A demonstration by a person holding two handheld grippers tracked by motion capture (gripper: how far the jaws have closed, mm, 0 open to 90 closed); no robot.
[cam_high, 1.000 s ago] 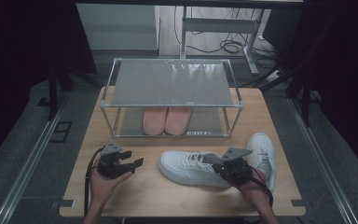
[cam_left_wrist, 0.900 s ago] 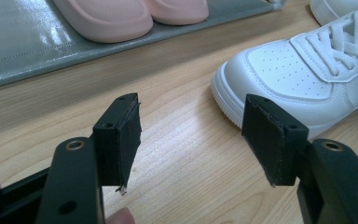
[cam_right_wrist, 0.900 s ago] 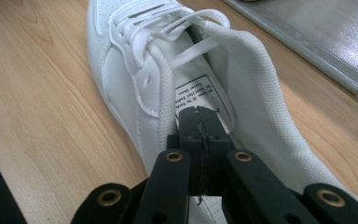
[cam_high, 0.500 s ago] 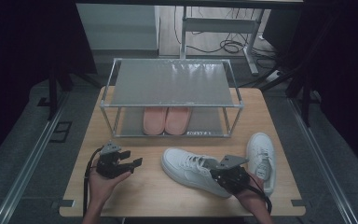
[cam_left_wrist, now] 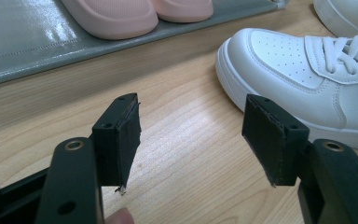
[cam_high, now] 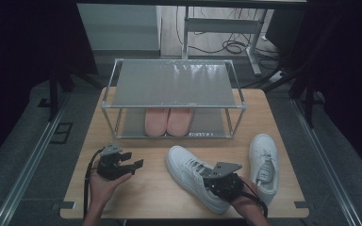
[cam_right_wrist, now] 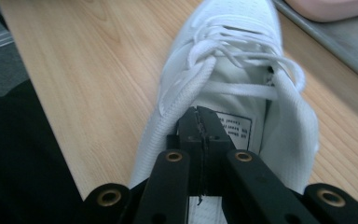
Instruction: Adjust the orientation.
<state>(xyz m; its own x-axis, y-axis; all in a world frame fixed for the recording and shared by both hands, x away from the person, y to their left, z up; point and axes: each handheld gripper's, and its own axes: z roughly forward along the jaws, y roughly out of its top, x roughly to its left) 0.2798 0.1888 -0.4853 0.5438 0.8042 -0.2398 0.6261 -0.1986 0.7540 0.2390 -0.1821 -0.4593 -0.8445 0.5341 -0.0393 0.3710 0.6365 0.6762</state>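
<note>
A metal rack [cam_high: 173, 89] stands at the far side of the wooden table [cam_high: 136, 188], and on its lower shelf sits a pair of pink shoes [cam_high: 168, 121], side by side; the upper shelf is bare. Your right gripper [cam_high: 220, 182] is clenched on the heel collar of the nearer white sneaker [cam_high: 193, 176], which lies slantwise on the table with its toe toward the rack. In the right gripper view the jaws meet at the collar edge, and you cannot tell how much fabric lies between them. The second sneaker [cam_high: 264, 160] rests just to the right, partly covered by your right hand. Your left gripper [cam_high: 131, 165] is released, jaws wide apart over bare wood, holding nothing, near the sneaker's toe.
</note>
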